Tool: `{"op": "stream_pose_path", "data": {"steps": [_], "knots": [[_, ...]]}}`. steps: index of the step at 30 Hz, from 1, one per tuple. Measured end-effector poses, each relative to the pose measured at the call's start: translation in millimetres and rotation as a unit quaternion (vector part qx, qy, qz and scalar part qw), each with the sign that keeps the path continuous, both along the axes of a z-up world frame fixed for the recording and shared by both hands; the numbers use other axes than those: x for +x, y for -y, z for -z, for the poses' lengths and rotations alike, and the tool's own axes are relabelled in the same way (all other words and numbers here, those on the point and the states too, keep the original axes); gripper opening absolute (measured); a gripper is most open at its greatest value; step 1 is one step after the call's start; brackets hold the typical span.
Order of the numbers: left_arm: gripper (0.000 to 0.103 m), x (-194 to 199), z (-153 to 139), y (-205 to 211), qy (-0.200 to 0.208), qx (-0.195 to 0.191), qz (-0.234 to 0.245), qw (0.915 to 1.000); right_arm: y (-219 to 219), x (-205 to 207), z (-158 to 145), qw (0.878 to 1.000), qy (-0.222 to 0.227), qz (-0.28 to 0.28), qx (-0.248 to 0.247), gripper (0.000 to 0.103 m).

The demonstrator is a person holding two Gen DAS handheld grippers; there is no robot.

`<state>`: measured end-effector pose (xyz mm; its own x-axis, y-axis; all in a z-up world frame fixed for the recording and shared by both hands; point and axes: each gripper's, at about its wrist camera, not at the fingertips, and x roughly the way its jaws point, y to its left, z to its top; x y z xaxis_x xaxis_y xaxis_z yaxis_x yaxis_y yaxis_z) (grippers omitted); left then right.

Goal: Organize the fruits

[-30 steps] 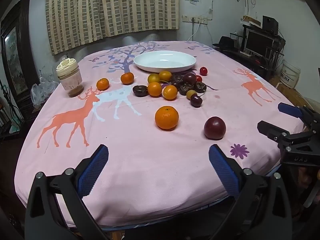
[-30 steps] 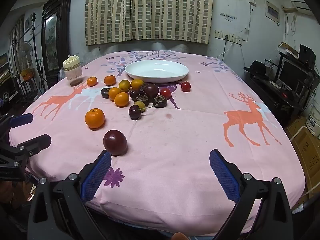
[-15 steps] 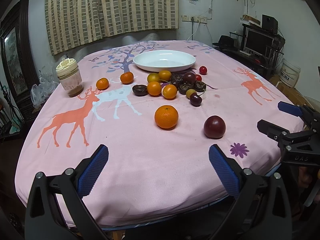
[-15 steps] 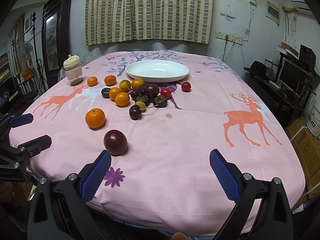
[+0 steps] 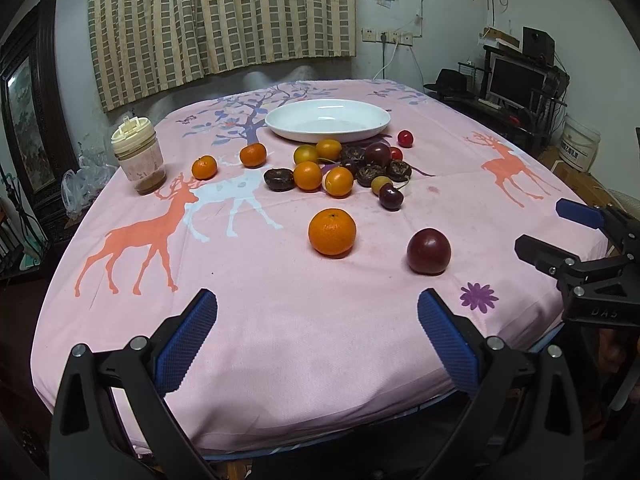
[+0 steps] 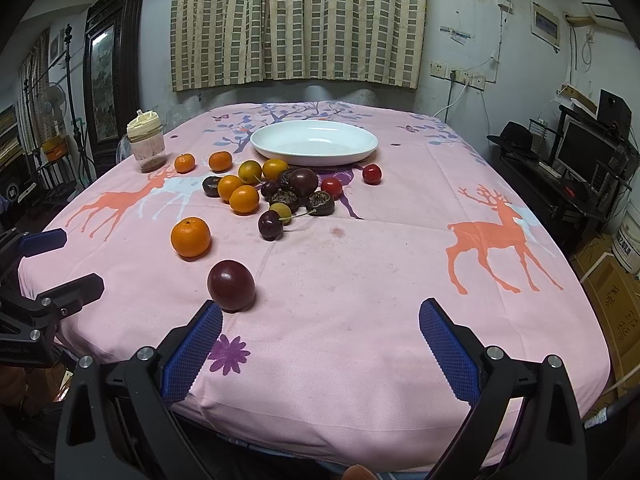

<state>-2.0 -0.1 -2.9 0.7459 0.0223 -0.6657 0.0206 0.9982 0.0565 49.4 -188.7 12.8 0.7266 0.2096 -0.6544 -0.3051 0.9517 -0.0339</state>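
Observation:
Several fruits lie on a pink deer-print tablecloth (image 5: 280, 320) (image 6: 380, 280). An orange (image 5: 331, 231) (image 6: 190, 237) and a dark red plum (image 5: 428, 251) (image 6: 231, 286) lie nearest. Behind them sits a cluster of small oranges, dark fruits and cherries (image 5: 344, 168) (image 6: 276, 190). An empty white plate (image 5: 327, 119) (image 6: 314, 143) stands behind the cluster. My left gripper (image 5: 316, 336) is open and empty over the near table edge, also seen in the right wrist view (image 6: 60, 260). My right gripper (image 6: 320, 340) is open and empty, with the plum just ahead of its left finger; it also shows in the left wrist view (image 5: 560, 232).
A lidded jar (image 5: 138, 158) (image 6: 146, 146) stands at the table's far left. Two small oranges (image 5: 204, 167) (image 5: 253, 155) lie near it. A desk with a monitor (image 5: 516, 80) (image 6: 580, 156) is on the right. A dark framed mirror (image 6: 108, 76) is on the left.
Both grippers have edged slightly forward toward the fruits. Nothing on the table has moved.

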Motion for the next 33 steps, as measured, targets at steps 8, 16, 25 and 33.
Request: {"op": "stream_pose_path", "data": {"steps": [8,16,25,33], "knots": [[0.098,0.0,0.1,0.3,-0.001,0.000,0.001,1.0000,0.1,0.2,0.1,1.000,0.000,0.000,0.000,0.099],[0.099,-0.4,0.7,0.8,-0.001,0.001,0.001,1.0000,0.5,1.0,-0.2,1.000,0.000,0.000,0.000,0.099],[0.098,-0.9,2.8,0.9,-0.003,0.002,0.001,1.0000,-1.6,0.0,1.0,1.000,0.000,0.000,-0.001,0.099],[0.098,-2.3,10.5,-1.6,-0.008,0.000,0.002,1.0000,-3.6,0.7,2.8,1.000,-0.002,-0.001,-0.001,0.099]]}}
